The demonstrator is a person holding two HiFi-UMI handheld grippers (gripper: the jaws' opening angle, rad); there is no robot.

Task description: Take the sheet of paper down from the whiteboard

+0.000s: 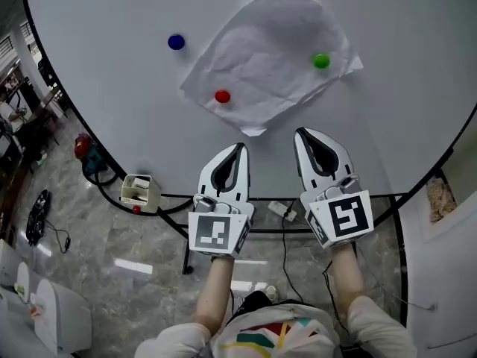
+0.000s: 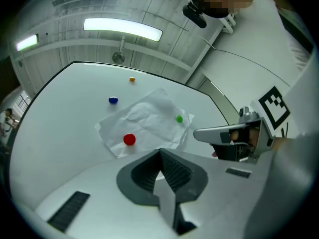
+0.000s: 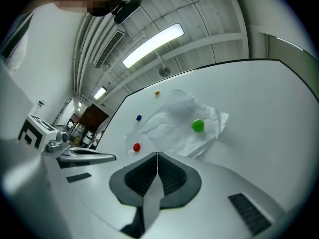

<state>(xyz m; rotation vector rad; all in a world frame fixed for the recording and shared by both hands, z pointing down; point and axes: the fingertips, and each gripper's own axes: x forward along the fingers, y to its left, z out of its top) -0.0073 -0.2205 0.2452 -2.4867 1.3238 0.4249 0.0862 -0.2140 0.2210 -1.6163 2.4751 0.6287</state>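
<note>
A crumpled white sheet of paper (image 1: 268,58) hangs on the whiteboard (image 1: 112,88), pinned by a red magnet (image 1: 222,96) near its lower left corner and a green magnet (image 1: 321,61) at its right side. A blue magnet (image 1: 176,42) sits on the bare board left of the sheet. My left gripper (image 1: 240,148) is shut and empty, just below the sheet's bottom corner. Also shut and empty, my right gripper (image 1: 299,133) points at the board right of that corner. Both gripper views show the paper (image 2: 147,121) (image 3: 179,123) ahead of the jaws, apart from them.
An orange magnet (image 2: 132,79) sits higher on the board. The whiteboard's black stand frame (image 1: 179,200) carries a small white tray box (image 1: 139,191). Below lie a red-and-blue tool (image 1: 86,151), cables (image 1: 283,237) and a white adapter (image 1: 280,209) on the tiled floor.
</note>
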